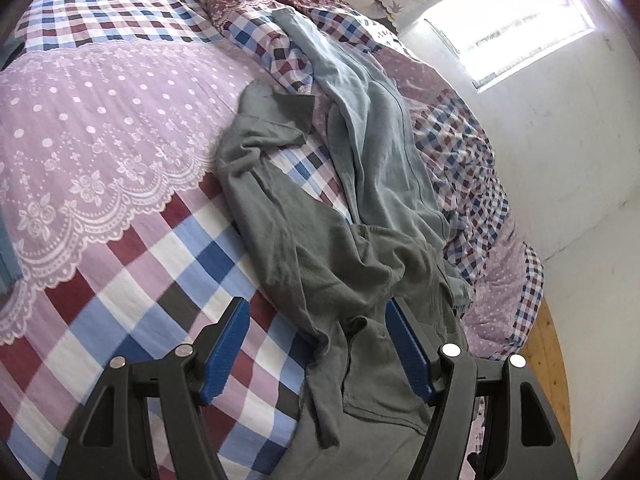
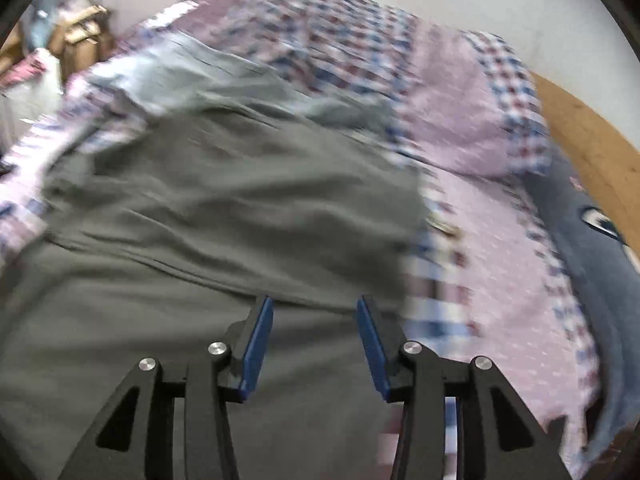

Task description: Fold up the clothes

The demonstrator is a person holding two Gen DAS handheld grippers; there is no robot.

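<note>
We see the grey shirt [image 1: 320, 264] crumpled near the bed's [image 1: 120, 208] edge, the blue garment [image 1: 384, 140] rumpled beside it; both still need folding. Our left gripper [image 1: 318, 344] and right gripper [image 2: 314, 344] gape wide, holding nothing.

Splayed left claw [image 1: 318, 344] over crumpled grey garment [image 1: 320, 256]

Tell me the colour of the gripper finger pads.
Blue pads, ribbed, on black fingers; clearest in the left wrist view.
</note>
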